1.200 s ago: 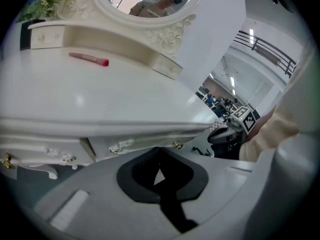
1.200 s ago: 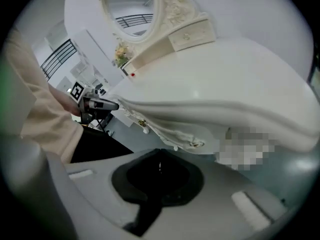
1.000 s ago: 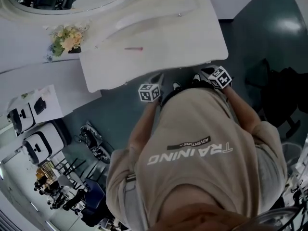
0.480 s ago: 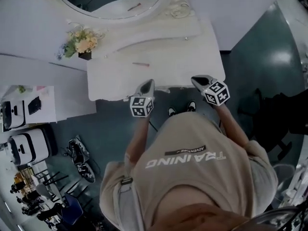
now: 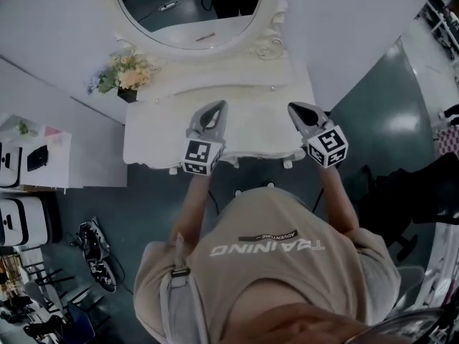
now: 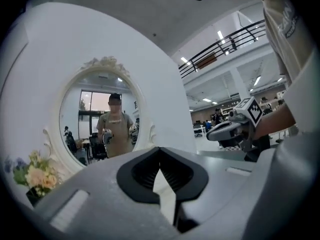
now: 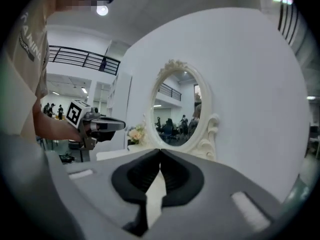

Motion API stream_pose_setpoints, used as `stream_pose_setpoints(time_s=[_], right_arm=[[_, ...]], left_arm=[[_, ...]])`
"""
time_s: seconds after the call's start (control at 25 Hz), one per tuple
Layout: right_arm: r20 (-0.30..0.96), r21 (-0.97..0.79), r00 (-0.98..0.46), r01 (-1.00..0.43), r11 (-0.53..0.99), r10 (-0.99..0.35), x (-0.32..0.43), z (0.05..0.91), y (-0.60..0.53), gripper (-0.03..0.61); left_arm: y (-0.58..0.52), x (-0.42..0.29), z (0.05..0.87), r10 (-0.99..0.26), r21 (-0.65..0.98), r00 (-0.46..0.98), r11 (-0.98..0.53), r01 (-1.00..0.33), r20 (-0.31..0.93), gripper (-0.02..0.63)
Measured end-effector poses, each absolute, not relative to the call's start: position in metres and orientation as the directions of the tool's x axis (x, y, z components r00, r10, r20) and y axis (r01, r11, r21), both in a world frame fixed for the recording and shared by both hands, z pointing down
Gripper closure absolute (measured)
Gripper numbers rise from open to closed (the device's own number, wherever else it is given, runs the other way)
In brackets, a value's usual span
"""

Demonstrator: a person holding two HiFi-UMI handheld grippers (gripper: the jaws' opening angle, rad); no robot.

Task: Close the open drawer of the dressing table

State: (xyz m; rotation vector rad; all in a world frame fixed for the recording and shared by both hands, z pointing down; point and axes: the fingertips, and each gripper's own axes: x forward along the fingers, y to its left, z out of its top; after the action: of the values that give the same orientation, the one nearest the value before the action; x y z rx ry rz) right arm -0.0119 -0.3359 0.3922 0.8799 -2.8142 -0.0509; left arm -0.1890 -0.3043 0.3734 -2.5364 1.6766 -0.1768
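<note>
With left gripper (image 5: 217, 107) and right gripper (image 5: 295, 110) both pressed together, push unseen dressing table (image 5: 254, 131) drawer squarely, below frame centre.

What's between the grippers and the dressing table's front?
Nothing visible: left gripper and right gripper are both shut and empty over the dressing table top, with nothing between them and its front edge. No open drawer shows in any view.

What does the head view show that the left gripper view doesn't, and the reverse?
Only the head view: the dressing table's full top from above and the marker cube on the left gripper. Only the left gripper view: that gripper's jaws, tips together with nothing between, and a balcony railing. Both: the oval mirror, the flowers and the right gripper.
</note>
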Motion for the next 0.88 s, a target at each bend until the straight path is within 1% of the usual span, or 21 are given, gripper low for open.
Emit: stream_pose_setpoints(time_s=[0.12,0.2,0.28,0.36,0.44,0.64,0.88], right_arm=[[0.037,0.167,-0.761,-0.634,0.755,-0.648,-0.008,0.351,-0.334,0.574],[0.009,0.166,-0.757,-0.644,0.747,-0.654,-0.009,0.34,-0.329,0.574],[-0.004,0.151,-0.761,-0.641,0.752,-0.648,-0.011,0.336,-0.325,0.574],[-0.028,0.131,-0.76,-0.647,0.752,-0.649,-0.012,0.336,-0.322,0.574],[-0.027,0.098,-0.756,-0.654,0.75,-0.655,-0.01,0.344,-0.317,0.574],[0.019,0.062,-0.753,-0.656,0.753,-0.658,0.002,0.363,-0.312,0.574],[0.041,0.086,-0.769,-0.634,0.769,-0.638,0.008,0.372,-0.31,0.574]], left_arm=[[-0.303,-0.188,0.349,-0.922,-0.177,0.388,-0.379,-0.908,-0.014,0.612],[-0.301,-0.186,0.337,-0.923,-0.183,0.383,-0.37,-0.911,-0.04,0.612],[-0.3,-0.187,0.332,-0.926,-0.184,0.376,-0.363,-0.913,-0.04,0.612],[-0.3,-0.187,0.333,-0.923,-0.152,0.384,-0.376,-0.914,-0.029,0.612],[-0.295,-0.185,0.341,-0.919,-0.115,0.393,-0.389,-0.914,-0.012,0.612],[-0.288,-0.175,0.36,-0.918,-0.099,0.394,-0.395,-0.913,0.039,0.612],[-0.275,-0.148,0.365,-0.893,-0.116,0.446,-0.45,-0.886,0.058,0.612]])
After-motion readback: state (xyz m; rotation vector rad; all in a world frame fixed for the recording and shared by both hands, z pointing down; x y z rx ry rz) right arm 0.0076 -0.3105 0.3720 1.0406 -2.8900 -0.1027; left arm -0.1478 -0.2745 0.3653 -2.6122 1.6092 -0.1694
